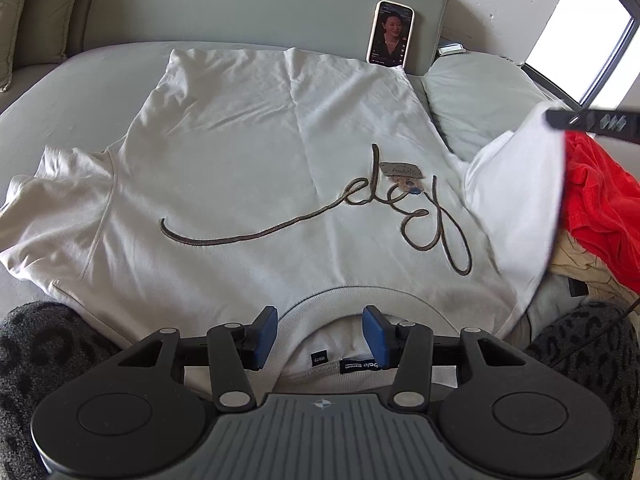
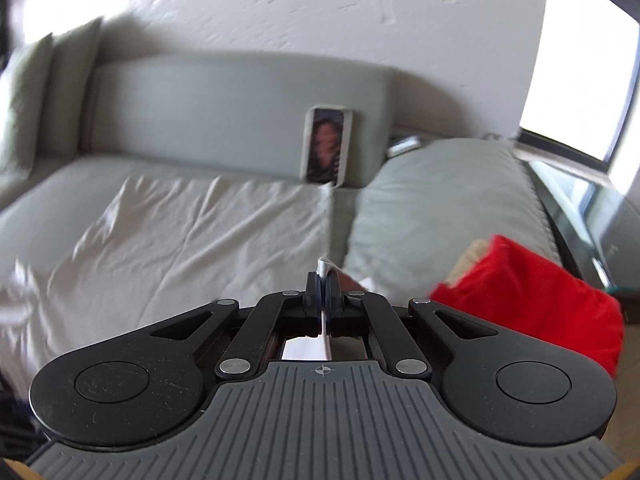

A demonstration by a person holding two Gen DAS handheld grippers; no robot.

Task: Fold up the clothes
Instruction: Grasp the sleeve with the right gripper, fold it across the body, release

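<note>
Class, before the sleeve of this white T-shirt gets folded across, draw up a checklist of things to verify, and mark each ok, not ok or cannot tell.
1. Right gripper shut on the white sleeve: ok, a thin white fold sits between its pads.
2. Sleeve lifted off the sofa: ok.
3. Left gripper free at the collar: ok, jaws apart, nothing pinched.
4. T-shirt body lying flat: ok, only light creases.
5. Phone clear of the shirt hem: not ok, it stands at the hem's edge.
6. Red garment clear of the fold path: cannot tell.
</note>
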